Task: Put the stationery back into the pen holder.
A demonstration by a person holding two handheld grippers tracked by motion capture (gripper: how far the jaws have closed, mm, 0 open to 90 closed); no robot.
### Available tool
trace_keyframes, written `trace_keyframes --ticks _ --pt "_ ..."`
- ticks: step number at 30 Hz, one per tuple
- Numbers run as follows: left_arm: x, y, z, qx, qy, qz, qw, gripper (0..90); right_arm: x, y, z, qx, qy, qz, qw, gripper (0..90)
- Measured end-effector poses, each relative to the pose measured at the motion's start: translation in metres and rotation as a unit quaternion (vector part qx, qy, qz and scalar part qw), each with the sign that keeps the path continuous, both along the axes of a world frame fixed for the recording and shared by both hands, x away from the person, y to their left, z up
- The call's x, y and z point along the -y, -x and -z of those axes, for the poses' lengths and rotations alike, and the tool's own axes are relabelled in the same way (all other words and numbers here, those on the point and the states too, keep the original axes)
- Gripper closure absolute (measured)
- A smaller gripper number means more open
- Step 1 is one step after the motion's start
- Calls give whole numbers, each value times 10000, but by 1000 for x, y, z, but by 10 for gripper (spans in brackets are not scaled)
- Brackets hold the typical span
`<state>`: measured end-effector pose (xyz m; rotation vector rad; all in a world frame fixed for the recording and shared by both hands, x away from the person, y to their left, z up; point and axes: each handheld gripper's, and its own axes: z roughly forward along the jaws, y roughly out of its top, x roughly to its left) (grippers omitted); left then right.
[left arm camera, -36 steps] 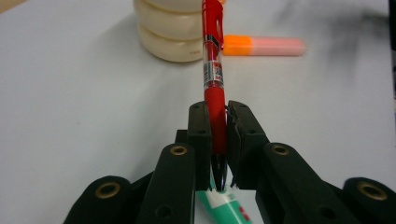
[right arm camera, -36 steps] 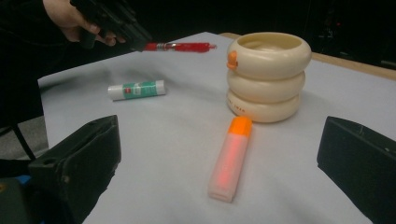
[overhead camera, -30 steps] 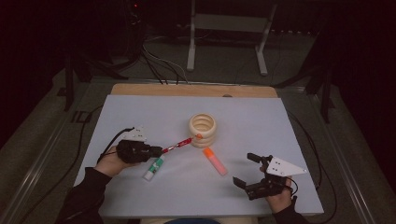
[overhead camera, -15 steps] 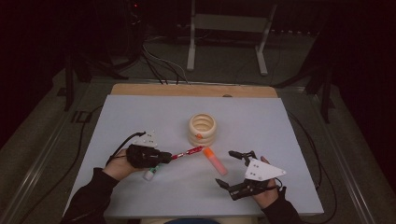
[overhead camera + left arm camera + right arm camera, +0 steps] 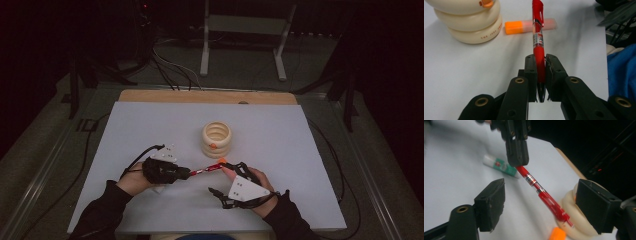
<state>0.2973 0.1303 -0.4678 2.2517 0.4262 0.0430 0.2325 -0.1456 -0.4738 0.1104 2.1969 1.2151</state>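
Note:
My left gripper [image 5: 186, 173] is shut on the tip end of a red pen [image 5: 206, 170], which points right and hangs just above the table. In the left gripper view the pen [image 5: 538, 37] runs straight out from between the pads [image 5: 531, 67]. My right gripper [image 5: 224, 177] stands open around the pen's far end. Its jaws have just been closing, and in the right gripper view the pen [image 5: 541, 192] lies between both pads [image 5: 491, 202] with gaps on each side. An orange highlighter [image 5: 524, 25] lies under the pen.
A cream stack of rings [image 5: 216, 139] stands just behind the pen's end. A green and white glue stick [image 5: 500, 165] lies by the left hand. The pale board [image 5: 300, 150] has a wooden edge [image 5: 200, 96] at the back, with a metal stand [image 5: 240, 30] beyond.
My right gripper has moved left and away from me until its jaws bracket the pen's end, and they stand narrower. The left gripper has shifted slightly right with the pen.

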Motion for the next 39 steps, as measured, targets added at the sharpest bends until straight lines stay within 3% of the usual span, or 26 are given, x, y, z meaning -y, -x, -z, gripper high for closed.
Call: trace_keyframes --ticks 2,3,4,6,8,10,13,17,23,25,28,32,35,36,37,38,39 --pt "1 1 0 16 -19 8 10000 815 -6 2 3 424 267 40 9987 336" --pt "1 1 0 4 -14 11 10000 815 -9 3 4 621 536 61 9966 373" --pt "1 0 -1 38 -55 1 10000 815 -14 2 5 744 830 146 9937 344" --pt "1 0 0 11 -19 6 10000 815 -19 2 7 837 1013 88 9913 413" --pt "1 0 0 14 -47 22 10000 815 -24 3 10 1119 1255 95 9857 429" --pt "2 0 0 -23 -20 -13 10000 815 -28 6 12 1480 1503 88 9775 467" --pt "3 0 0 -23 -16 24 10000 815 -35 7 15 1749 1688 51 9700 501" --pt "5 1 -1 -17 18 57 10000 815 -43 7 17 1907 1941 -4 9623 550" --pt "6 2 -2 -31 41 101 9999 815 -52 4 25 2020 2242 94 9533 658" --pt "7 2 -2 -31 33 123 9999 815 -53 4 27 2107 2387 102 9479 703" --pt "6 2 -1 -57 51 135 9999 815 -53 4 29 2144 2470 91 9449 748" --pt "7 2 -1 -85 43 177 9998 814 -53 6 32 2246 2674 -75 9370 793" --pt "7 1 0 -120 51 230 9997 813 -53 7 33 2193 2748 -93 9361 795" --pt "7 2 1 -99 58 276 9996 811 -53 7 32 2258 2774 -139 9337 795" --pt "6 2 0 -55 127 272 9995 803 -53 7 31 2238 2791 -161 9337 795" --pt "6 2 0 -74 259 250 9993 775 -53 7 30 2273 2786 -128 9330 796" --pt "5 2 -1 -89 376 264 9989 689 -52 7 29 2249 2779 -140 9338 795"
